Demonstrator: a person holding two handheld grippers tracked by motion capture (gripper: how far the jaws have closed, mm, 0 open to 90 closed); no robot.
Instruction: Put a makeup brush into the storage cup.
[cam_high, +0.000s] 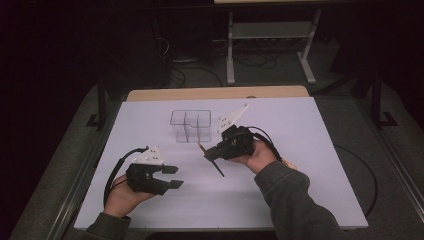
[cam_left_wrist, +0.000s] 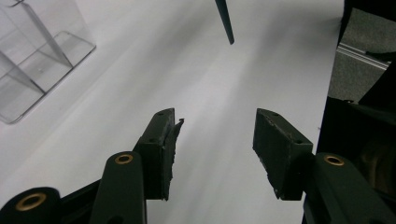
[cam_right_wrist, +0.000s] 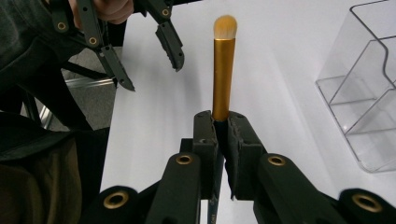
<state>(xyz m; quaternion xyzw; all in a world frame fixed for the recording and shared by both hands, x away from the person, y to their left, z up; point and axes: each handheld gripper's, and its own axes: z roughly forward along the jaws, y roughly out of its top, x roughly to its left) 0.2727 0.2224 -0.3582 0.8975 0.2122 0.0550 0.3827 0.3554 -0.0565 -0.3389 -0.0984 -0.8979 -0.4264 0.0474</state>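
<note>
Hovering low at the left: left gripper (cam_high: 167, 177), jaws apart with nothing between them. Farther along, clear organizer (cam_high: 191, 125) on the white tabletop (cam_high: 300, 150). At the right, right gripper (cam_high: 214, 152), jaws clamped on a makeup brush (cam_right_wrist: 223, 65) (gold ferrule, dark handle), raised above the tabletop.

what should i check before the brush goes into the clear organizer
1. Right gripper shut on the makeup brush: ok, the jaws clamp the gold ferrule in the right gripper view.
2. Left gripper let go: ok, jaws apart with only bare table between them.
3. Left gripper out of the path: ok, in the high view it sits near the front left, away from the clear organizer.
4. Organizer compartments free: ok, nothing shows through the clear walls.
5. Organizer upright on the table: ok.
6. Brush end over a compartment: not ok, in the high view the brush is in front of the organizer.
</note>
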